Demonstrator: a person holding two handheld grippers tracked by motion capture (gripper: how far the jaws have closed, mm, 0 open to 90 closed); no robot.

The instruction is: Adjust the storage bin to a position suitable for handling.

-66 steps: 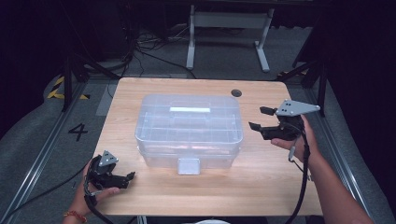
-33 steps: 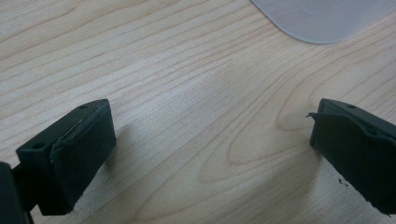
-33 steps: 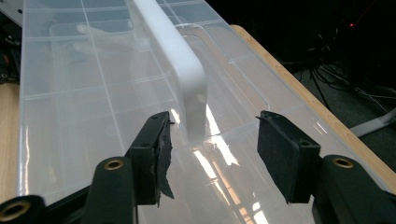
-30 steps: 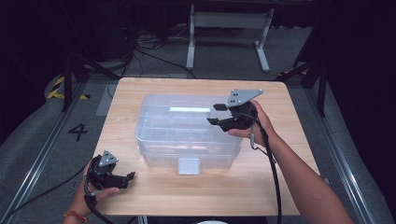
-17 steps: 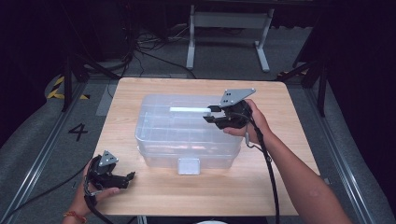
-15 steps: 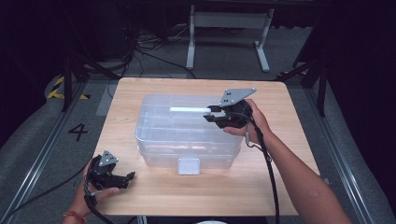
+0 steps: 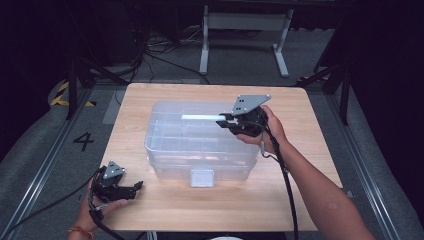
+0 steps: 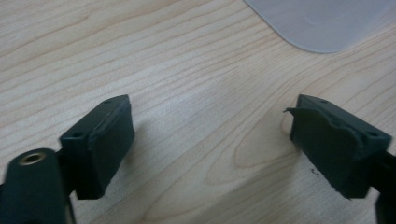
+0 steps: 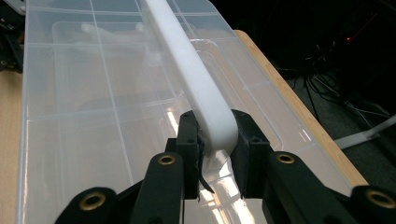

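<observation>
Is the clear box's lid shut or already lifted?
Shut: the lid lies flat on the clear box, front latch down. The right gripper, jaws just closing, clamps the white handle.

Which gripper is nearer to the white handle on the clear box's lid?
The right. The right gripper has just been closing its jaws on the end of the white handle. The left gripper rests on the table by its near left corner, apart from the box.

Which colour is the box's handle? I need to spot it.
White handle on a clear box; right gripper view shows it best.
</observation>
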